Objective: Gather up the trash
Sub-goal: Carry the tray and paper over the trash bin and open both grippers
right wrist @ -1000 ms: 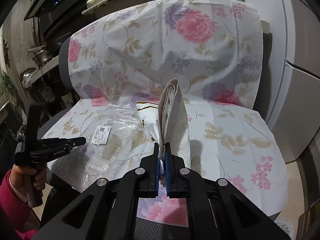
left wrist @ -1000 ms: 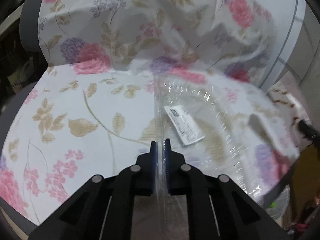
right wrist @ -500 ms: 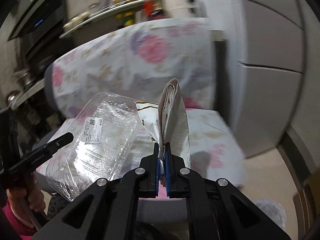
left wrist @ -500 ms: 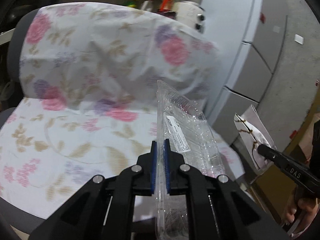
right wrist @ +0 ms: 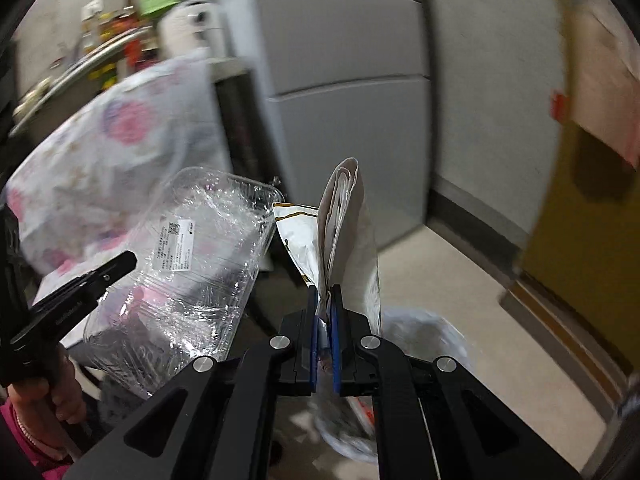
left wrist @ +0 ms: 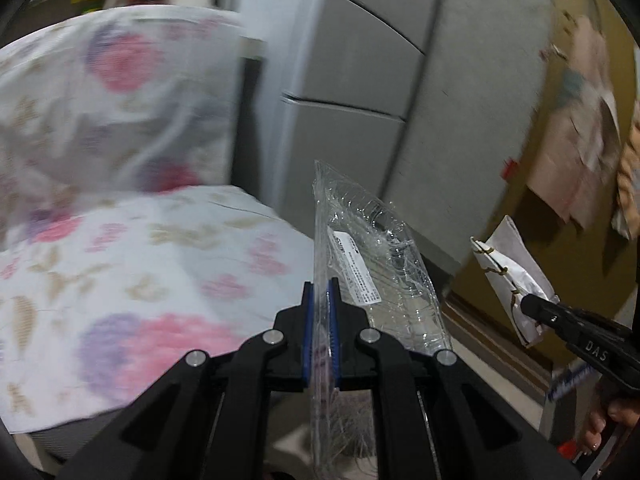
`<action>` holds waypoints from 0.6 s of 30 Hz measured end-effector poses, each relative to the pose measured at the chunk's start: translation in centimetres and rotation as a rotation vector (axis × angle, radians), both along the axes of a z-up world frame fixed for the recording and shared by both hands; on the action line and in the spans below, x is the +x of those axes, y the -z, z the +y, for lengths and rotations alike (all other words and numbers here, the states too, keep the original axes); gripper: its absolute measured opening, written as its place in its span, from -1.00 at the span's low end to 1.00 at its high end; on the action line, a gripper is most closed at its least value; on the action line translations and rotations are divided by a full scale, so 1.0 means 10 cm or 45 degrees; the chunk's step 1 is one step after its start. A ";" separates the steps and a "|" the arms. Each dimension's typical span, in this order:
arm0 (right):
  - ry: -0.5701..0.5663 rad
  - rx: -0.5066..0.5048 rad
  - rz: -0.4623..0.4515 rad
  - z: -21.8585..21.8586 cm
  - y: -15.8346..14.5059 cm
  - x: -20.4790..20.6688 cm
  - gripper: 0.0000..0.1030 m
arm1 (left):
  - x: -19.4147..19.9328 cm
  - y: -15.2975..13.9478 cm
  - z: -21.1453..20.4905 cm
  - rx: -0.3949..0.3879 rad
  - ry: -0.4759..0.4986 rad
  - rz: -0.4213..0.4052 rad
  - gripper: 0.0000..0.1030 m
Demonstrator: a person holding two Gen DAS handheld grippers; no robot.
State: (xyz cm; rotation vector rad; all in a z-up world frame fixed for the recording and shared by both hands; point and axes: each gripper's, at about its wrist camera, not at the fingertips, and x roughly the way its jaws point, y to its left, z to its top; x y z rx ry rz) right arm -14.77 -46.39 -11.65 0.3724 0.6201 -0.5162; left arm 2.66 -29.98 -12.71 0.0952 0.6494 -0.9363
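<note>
While the left gripper (left wrist: 320,292) is clamping the clear plastic tray (left wrist: 380,264) in the air beside the flowered seat (left wrist: 160,264), the right gripper (right wrist: 325,300) is pinching a folded paper wrapper (right wrist: 352,232) above the floor.

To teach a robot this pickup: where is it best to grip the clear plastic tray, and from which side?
Grip the clear plastic tray by its thin flat rim, edge-on from outside, as the left gripper does. The body is wide and crinkly.
</note>
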 end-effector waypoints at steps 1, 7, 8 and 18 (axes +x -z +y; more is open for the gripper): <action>0.037 0.022 0.015 -0.09 0.09 -0.08 -0.88 | -0.05 0.05 -0.10 0.012 0.027 0.003 -0.90; 0.164 0.180 0.073 -0.49 0.57 -0.31 -0.87 | -0.19 0.33 -0.65 0.092 0.144 0.056 -0.90; 0.172 0.213 0.075 -0.55 0.64 -0.32 -0.85 | -0.18 0.37 -0.71 0.103 0.155 0.067 -0.90; 0.200 0.436 0.155 -0.84 1.21 -0.24 -0.08 | -0.12 0.69 -1.03 0.207 0.222 0.160 -0.02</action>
